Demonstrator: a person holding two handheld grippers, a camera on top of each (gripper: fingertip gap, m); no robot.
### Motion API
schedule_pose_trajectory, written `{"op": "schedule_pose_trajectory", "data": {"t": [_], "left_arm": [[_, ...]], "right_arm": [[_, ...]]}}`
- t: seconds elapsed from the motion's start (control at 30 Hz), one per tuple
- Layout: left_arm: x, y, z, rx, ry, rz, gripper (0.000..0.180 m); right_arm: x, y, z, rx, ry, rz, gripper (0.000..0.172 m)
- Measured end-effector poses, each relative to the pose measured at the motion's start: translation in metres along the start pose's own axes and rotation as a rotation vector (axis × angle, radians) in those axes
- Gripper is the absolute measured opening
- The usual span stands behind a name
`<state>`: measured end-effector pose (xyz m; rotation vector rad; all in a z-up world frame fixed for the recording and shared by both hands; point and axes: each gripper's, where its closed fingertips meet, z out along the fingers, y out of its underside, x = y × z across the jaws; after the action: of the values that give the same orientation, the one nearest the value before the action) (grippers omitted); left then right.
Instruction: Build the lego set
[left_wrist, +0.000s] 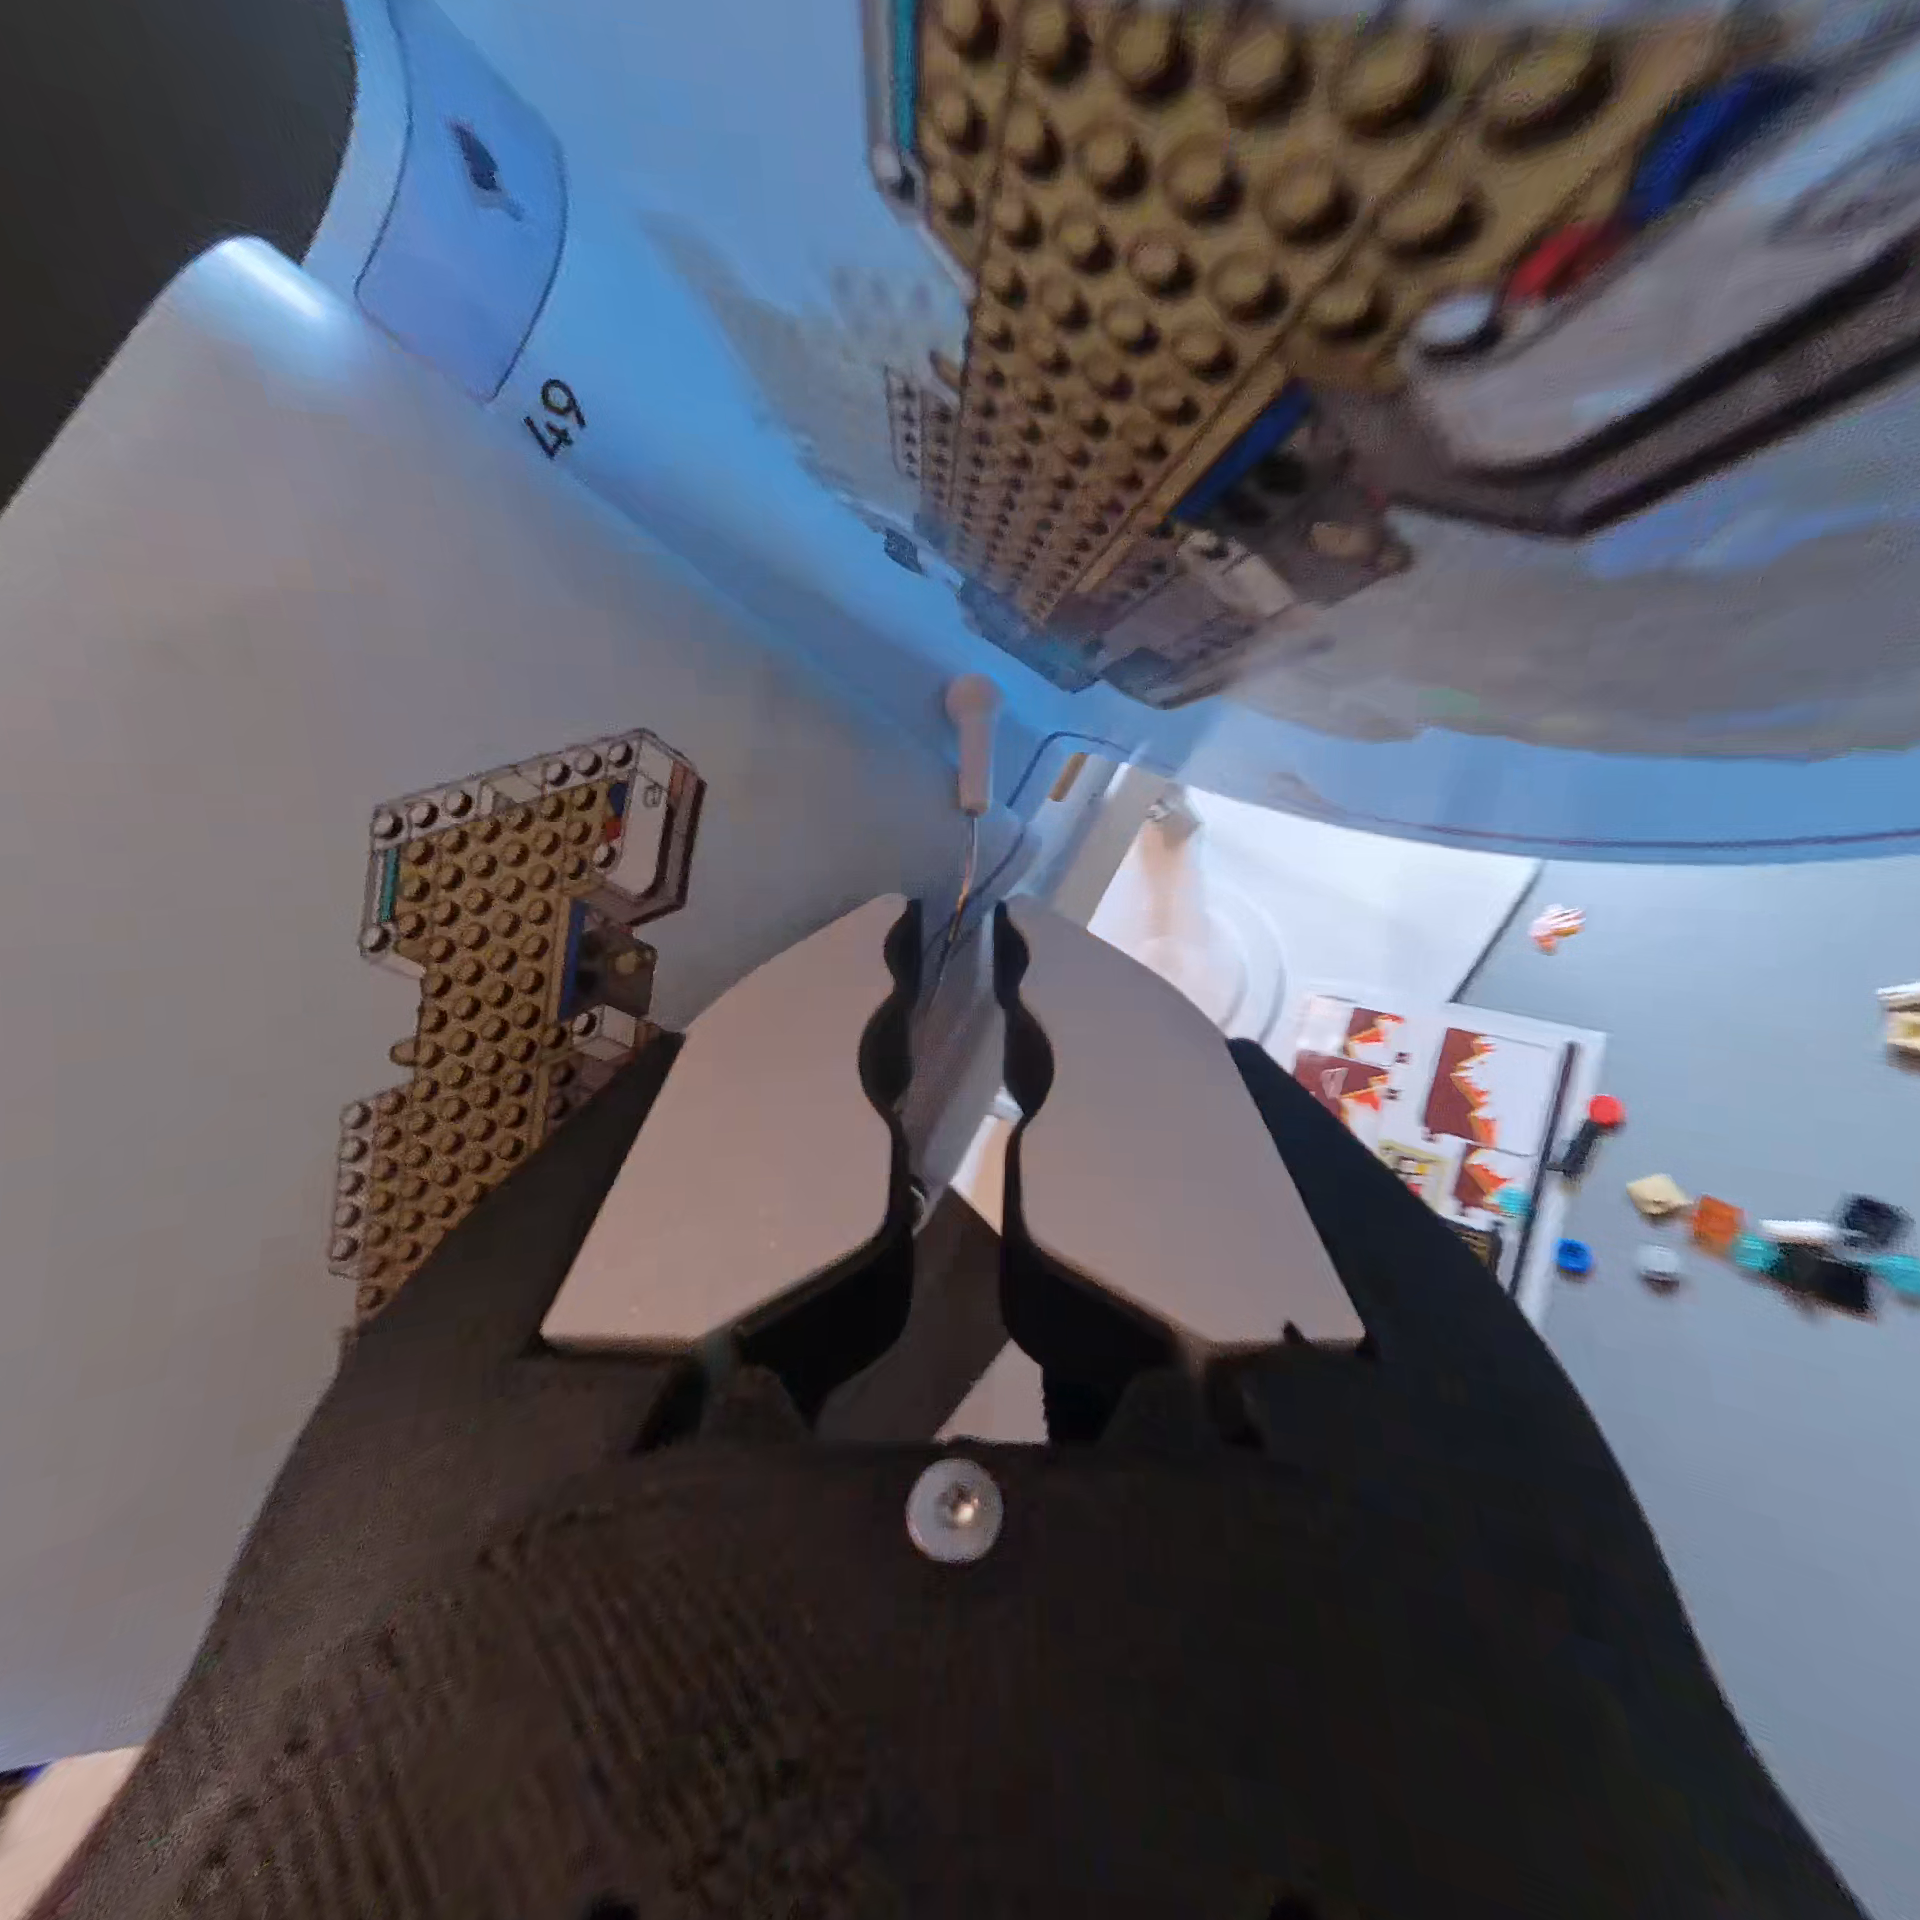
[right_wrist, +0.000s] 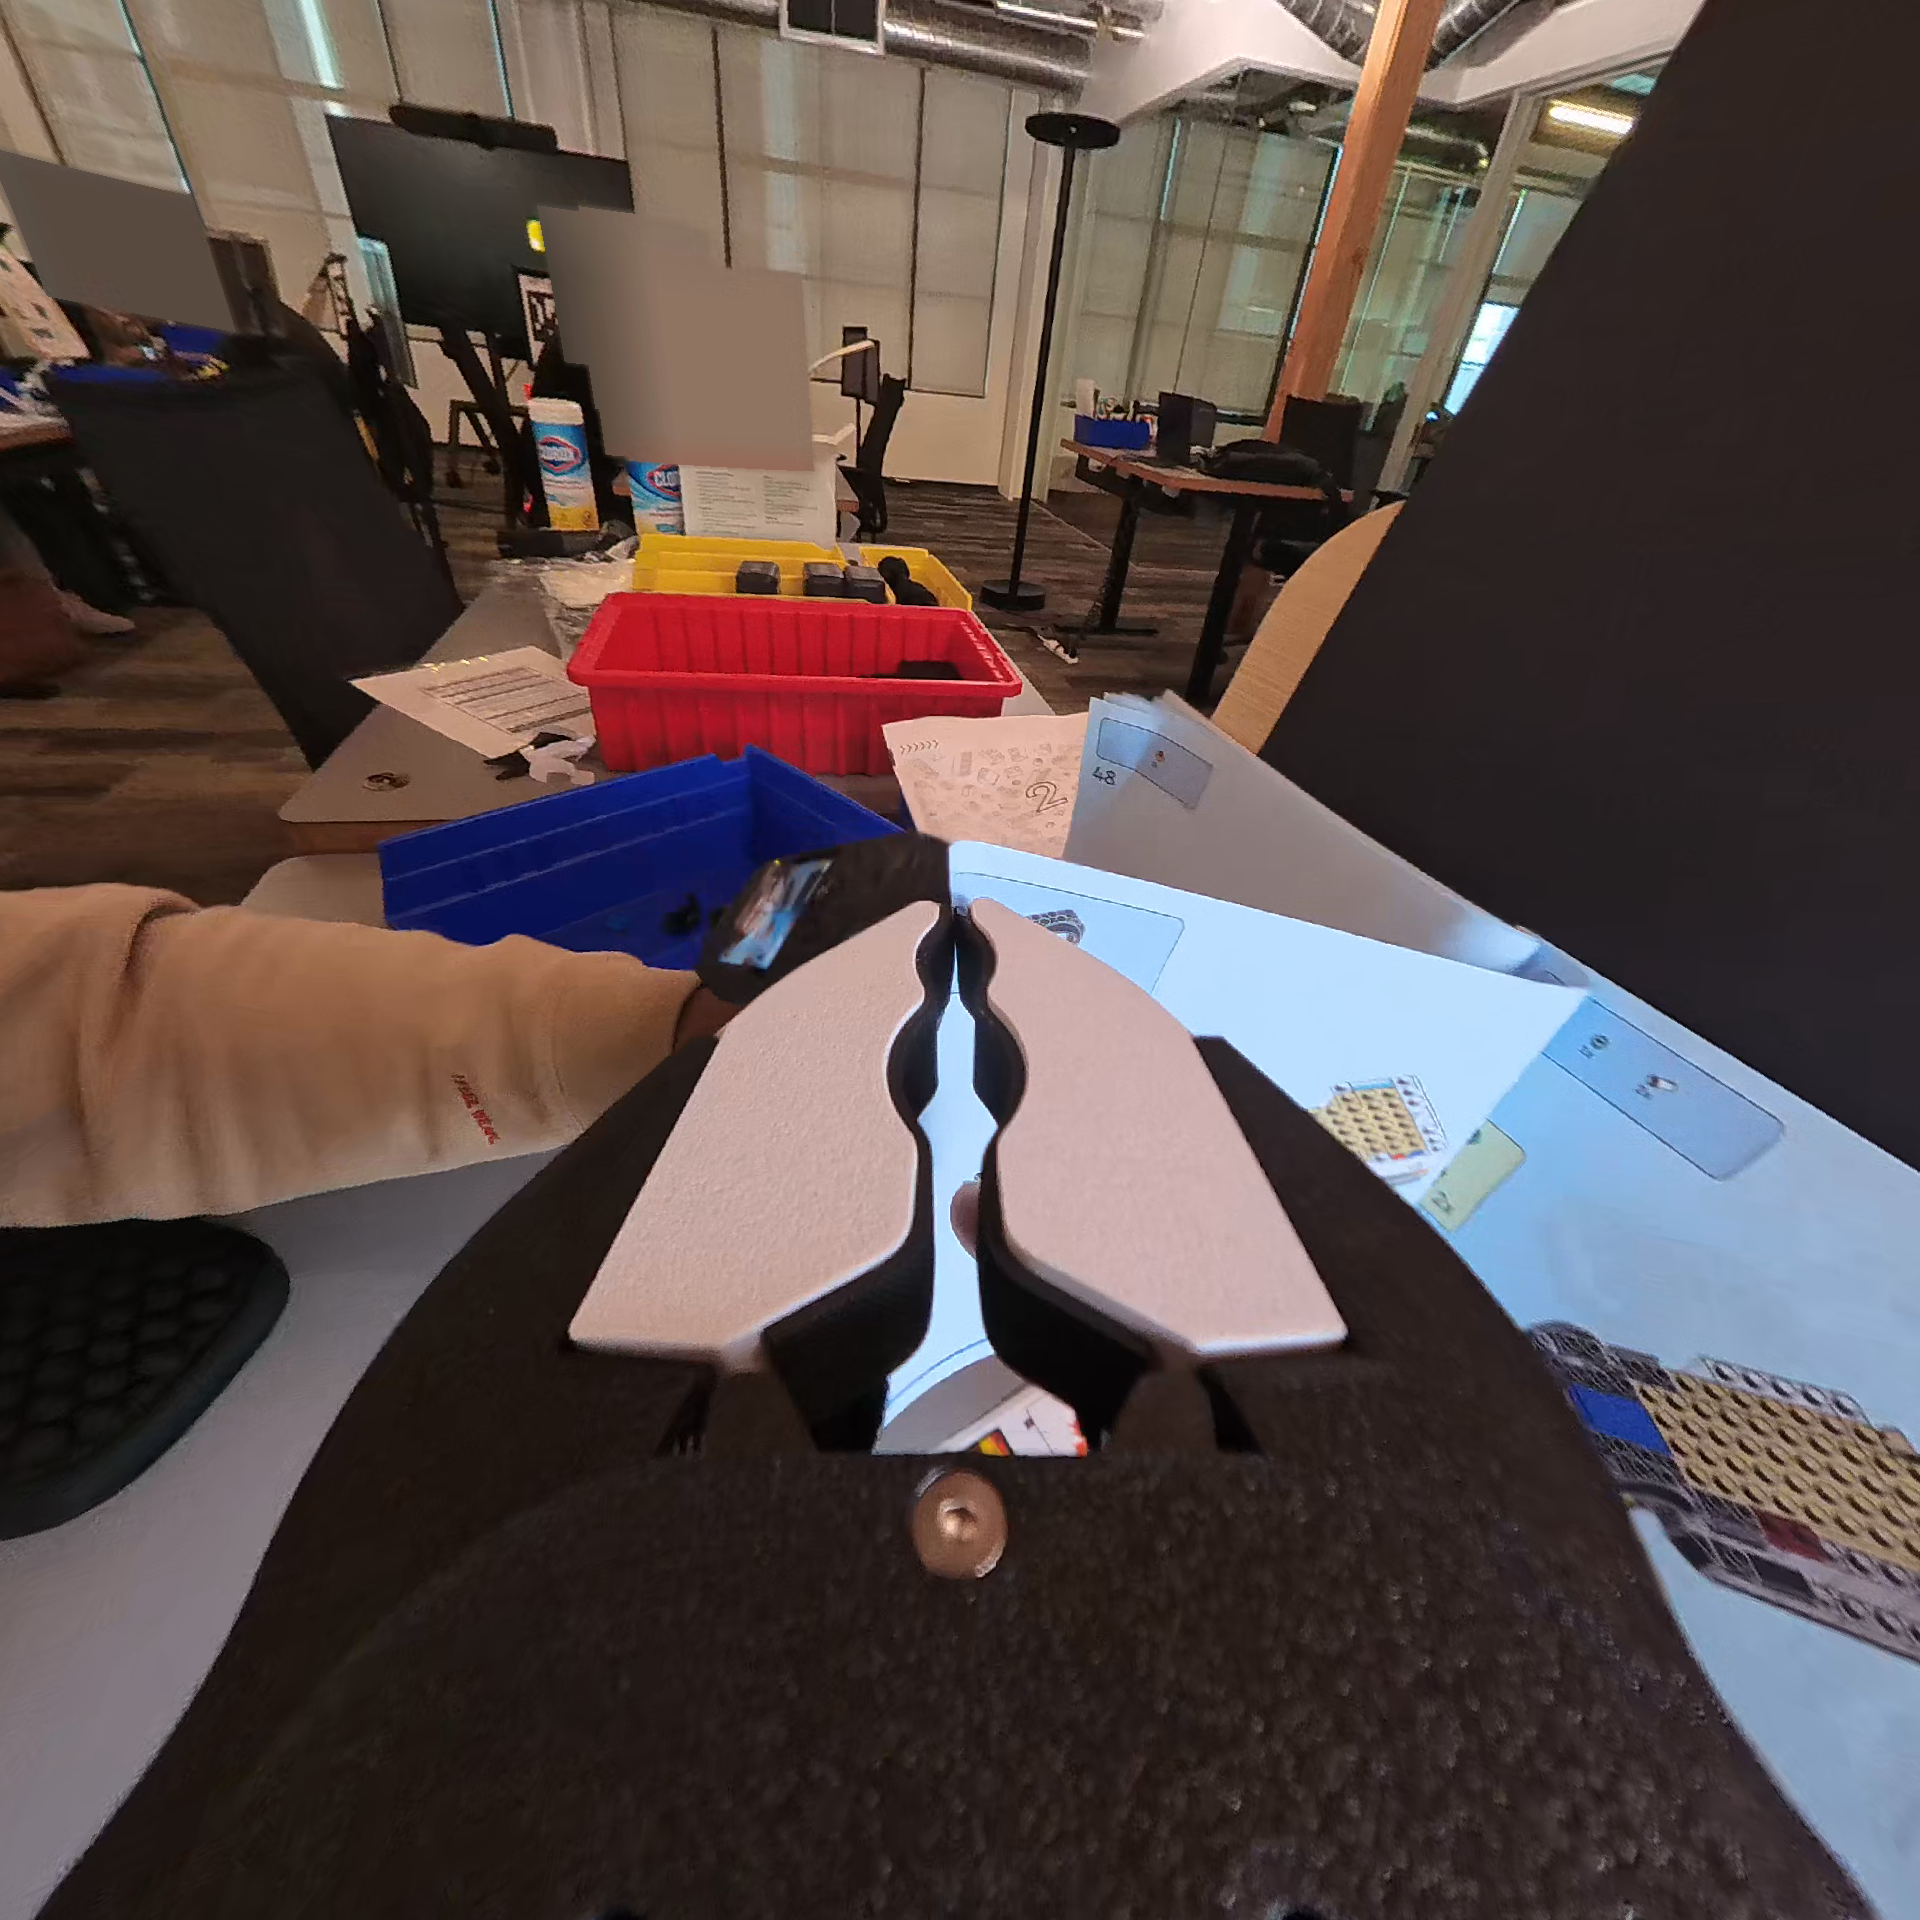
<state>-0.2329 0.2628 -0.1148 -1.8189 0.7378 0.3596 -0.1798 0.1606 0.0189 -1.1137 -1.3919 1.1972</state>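
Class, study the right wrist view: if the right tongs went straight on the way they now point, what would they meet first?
Probably the open instruction booklet's pale page, lifted just beyond the shut right tongs; the other tongs' black body sits close alongside, so depth is uncertain.

Each hand-held gripper has a matte black, rough-grained plastic body that fills the lower half of its wrist view and widens toward the bottom edge. On the left gripper (left_wrist: 951, 920) and the right gripper (right_wrist: 954, 925) alike, two pale grey, finely textured plates with rounded outer edges cover the fingers, and the black inner edges run in a wavy, scalloped line. A single silver hex-socket screw (right_wrist: 958, 1525) sits in the middle of the body below the fingers. At mid-left of the right wrist view, a beige knitted sleeve (right_wrist: 312, 1049) bears small red stitched lettering.
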Motion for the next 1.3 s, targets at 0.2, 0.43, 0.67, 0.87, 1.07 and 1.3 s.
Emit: {"op": "schedule_pose_trajectory", "data": {"t": [0.2, 0.43, 0.67, 0.87, 1.07, 1.3], "left_arm": [[-0.021, -0.005, -0.011, 0.129, -0.196, 0.018, 0.000], [-0.053, 0.042, -0.048, 0.507, 0.019, -1.126, 0.003], [-0.040, 0.062, -0.051, 0.715, 0.202, -1.400, 0.002], [-0.035, 0.067, -0.050, 0.834, 0.313, -1.531, 0.002], [-0.035, 0.067, -0.051, 0.831, 0.328, -1.546, 0.002], [-0.036, 0.067, -0.049, 0.831, 0.320, -1.545, 0.002]], "right_arm": [[0.004, -0.009, -0.024, 0.060, 0.017, 0.025, 0.000], [-0.015, -0.024, 0.018, 0.073, -0.046, 0.004, 0.000], [-0.002, -0.005, 0.133, -0.080, 0.027, -0.002, 0.000], [0.044, 0.035, 0.212, -0.192, 0.220, -0.054, 0.008], [0.005, 0.002, 0.189, -0.051, 0.104, -0.082, 0.022], [0.067, 0.020, 0.027, -0.079, 0.421, -0.251, 0.020]]}}
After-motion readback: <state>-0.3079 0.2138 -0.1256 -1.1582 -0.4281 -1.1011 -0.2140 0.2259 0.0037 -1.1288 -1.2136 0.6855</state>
